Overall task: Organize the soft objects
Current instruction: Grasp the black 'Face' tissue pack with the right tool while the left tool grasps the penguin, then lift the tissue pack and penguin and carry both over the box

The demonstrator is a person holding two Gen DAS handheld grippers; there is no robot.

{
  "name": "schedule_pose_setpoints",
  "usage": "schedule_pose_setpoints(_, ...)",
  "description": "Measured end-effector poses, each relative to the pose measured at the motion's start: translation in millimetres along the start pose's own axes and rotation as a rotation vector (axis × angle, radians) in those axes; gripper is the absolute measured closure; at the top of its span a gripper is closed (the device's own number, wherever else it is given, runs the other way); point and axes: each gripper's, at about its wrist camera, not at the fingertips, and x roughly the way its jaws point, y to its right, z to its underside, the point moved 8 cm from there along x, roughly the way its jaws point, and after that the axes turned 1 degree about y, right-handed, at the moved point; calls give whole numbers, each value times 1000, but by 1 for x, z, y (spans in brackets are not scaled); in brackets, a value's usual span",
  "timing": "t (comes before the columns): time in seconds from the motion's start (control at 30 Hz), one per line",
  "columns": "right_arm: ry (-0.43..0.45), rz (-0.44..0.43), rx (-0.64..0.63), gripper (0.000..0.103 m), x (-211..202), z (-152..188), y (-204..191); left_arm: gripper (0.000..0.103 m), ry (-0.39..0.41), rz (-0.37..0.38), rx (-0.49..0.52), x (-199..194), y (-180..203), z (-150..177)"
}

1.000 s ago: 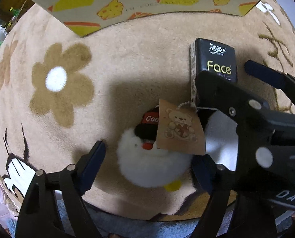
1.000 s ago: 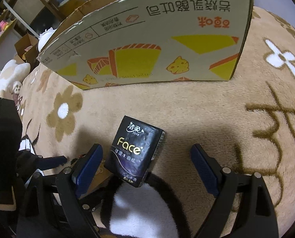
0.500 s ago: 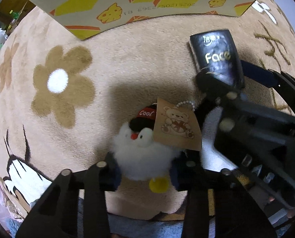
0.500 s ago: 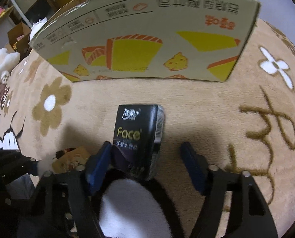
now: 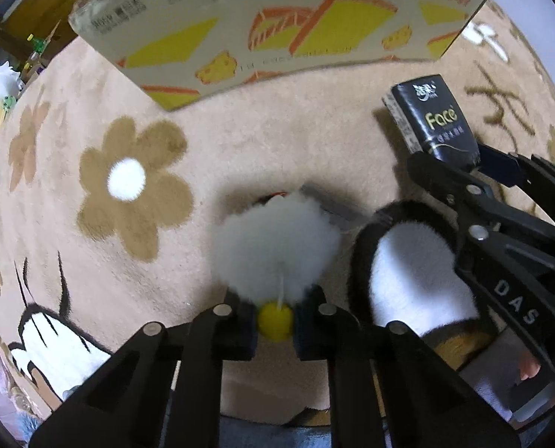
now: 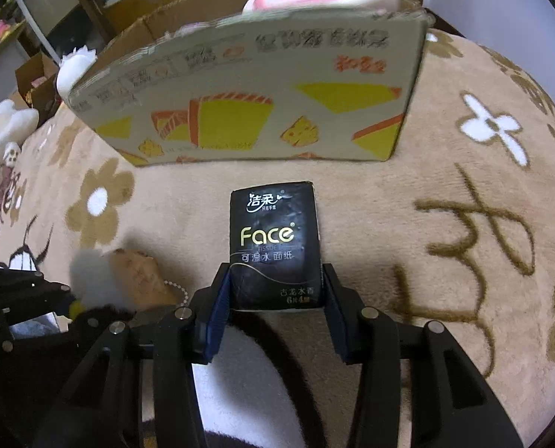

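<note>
- Down at the lower centre of the left wrist view, the left gripper (image 5: 275, 323) is clamped tight on the white plush toy (image 5: 277, 246), pinching its yellow foot.
- Right gripper (image 6: 275, 298) squeezes the black tissue pack (image 6: 275, 246), jaws having just narrowed onto its sides.
- Cardboard box (image 6: 262, 112) edges the upper frame; bare beige rug (image 6: 445, 186) lies open to the right.
</note>
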Motion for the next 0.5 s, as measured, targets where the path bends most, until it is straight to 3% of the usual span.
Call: schedule_pose_setpoints(0.5, 77, -18, 66, 55, -36, -5, 21, 93, 95, 31, -2, -32, -1, -1)
